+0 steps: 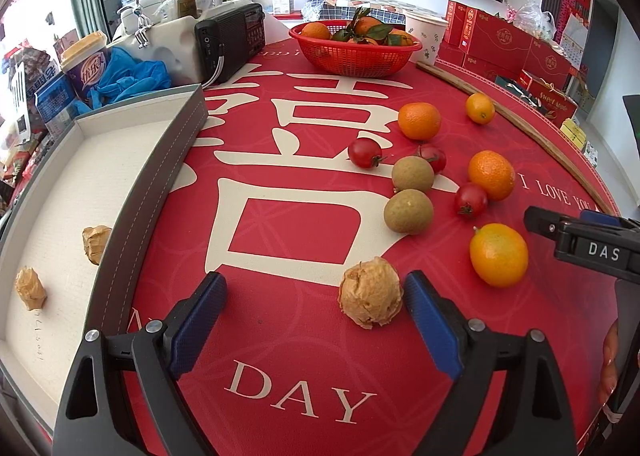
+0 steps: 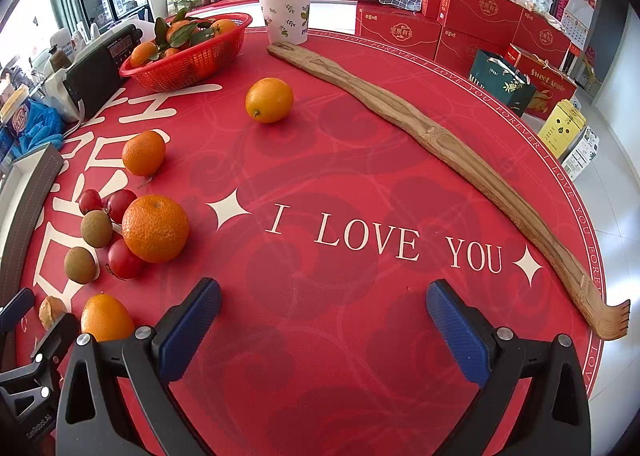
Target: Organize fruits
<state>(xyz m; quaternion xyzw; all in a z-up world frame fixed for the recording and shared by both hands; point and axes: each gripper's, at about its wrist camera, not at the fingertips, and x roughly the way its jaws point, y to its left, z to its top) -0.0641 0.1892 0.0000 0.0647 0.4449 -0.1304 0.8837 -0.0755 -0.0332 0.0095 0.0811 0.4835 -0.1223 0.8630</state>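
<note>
I am holding my left gripper (image 1: pixel 314 316) low over the red tablecloth (image 1: pixel 280 336) with its jaws spread wide and nothing clamped; the wrinkled tan walnut (image 1: pixel 370 292) is sitting on the cloth between the blue pads, much nearer the right-hand pad (image 1: pixel 432 328) but not, as far as I can tell, pressed by it. Two more walnuts, one nearer (image 1: pixel 30 287) and one farther in (image 1: pixel 95 243), are already lying in the grey tray (image 1: pixel 160 192) to my left, so I am judging that this one belongs with them. To do this well, I am thinking I should shift the gripper sideways until the walnut sits centred, then close gently, since its round, bumpy shell could squirt out from an off-centre pinch. I should lift it clear of the tray's raised wall before releasing. My right gripper (image 2: pixel 324 330) is hanging open over bare cloth, gripping nothing, near the kumquat (image 1: pixel 498 254). The other fruit is waiting in a loose cluster beyond: two longans (image 1: pixel 408 212), cherry tomatoes (image 1: pixel 471 200) and small oranges (image 1: pixel 491 175), well apart from the red basket (image 1: pixel 354 56).
</note>
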